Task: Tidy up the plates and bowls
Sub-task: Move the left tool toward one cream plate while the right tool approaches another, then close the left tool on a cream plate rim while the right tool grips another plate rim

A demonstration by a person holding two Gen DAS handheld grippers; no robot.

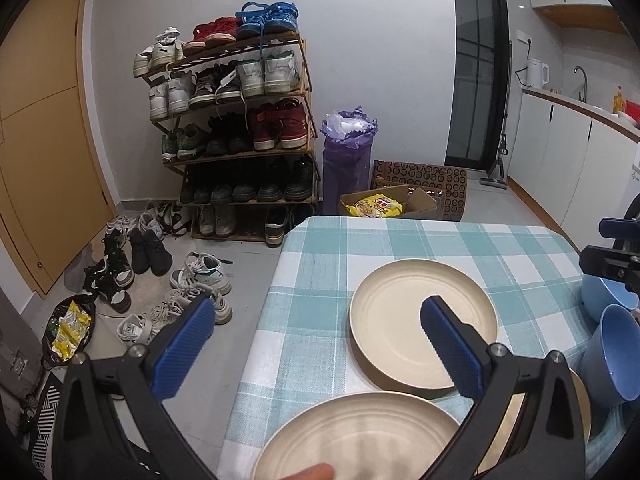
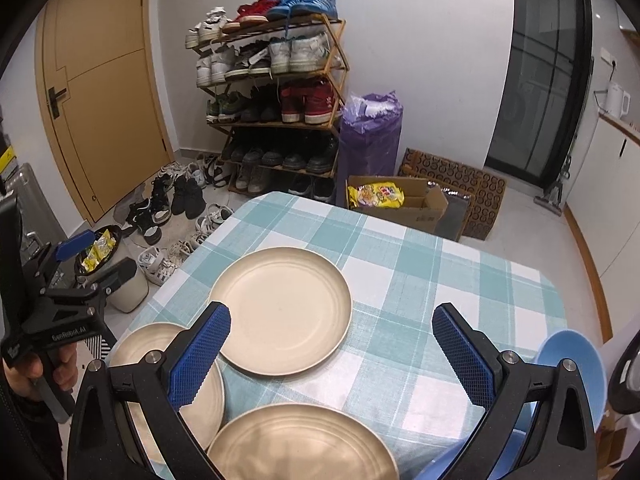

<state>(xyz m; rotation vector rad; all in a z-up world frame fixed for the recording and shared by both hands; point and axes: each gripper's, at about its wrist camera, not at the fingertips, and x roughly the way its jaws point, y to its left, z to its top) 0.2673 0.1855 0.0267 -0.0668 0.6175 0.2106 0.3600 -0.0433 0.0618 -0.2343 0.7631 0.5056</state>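
Three cream plates lie on the checked tablecloth [image 2: 400, 264]. The far plate [image 2: 282, 310] [image 1: 424, 322] sits mid-table. A near plate [image 2: 300, 444] lies at the front edge, and a left plate [image 2: 168, 364] is beside it. In the left wrist view the near plate [image 1: 356, 438] fills the bottom, with another plate edge [image 1: 584, 404] behind the right finger. Blue bowls [image 1: 614, 354] [image 2: 576, 368] stand at the right. My left gripper [image 1: 316, 344] is open and empty above the table's left edge. My right gripper [image 2: 332, 354] is open and empty above the plates.
A shoe rack [image 1: 236, 128], loose shoes [image 1: 160, 280] and a bin with yellow packets [image 2: 100, 256] stand on the floor left of the table. A purple bag [image 1: 346, 160] and cardboard boxes [image 1: 408, 196] lie beyond the far edge. A kitchen counter [image 1: 580, 120] runs along the right.
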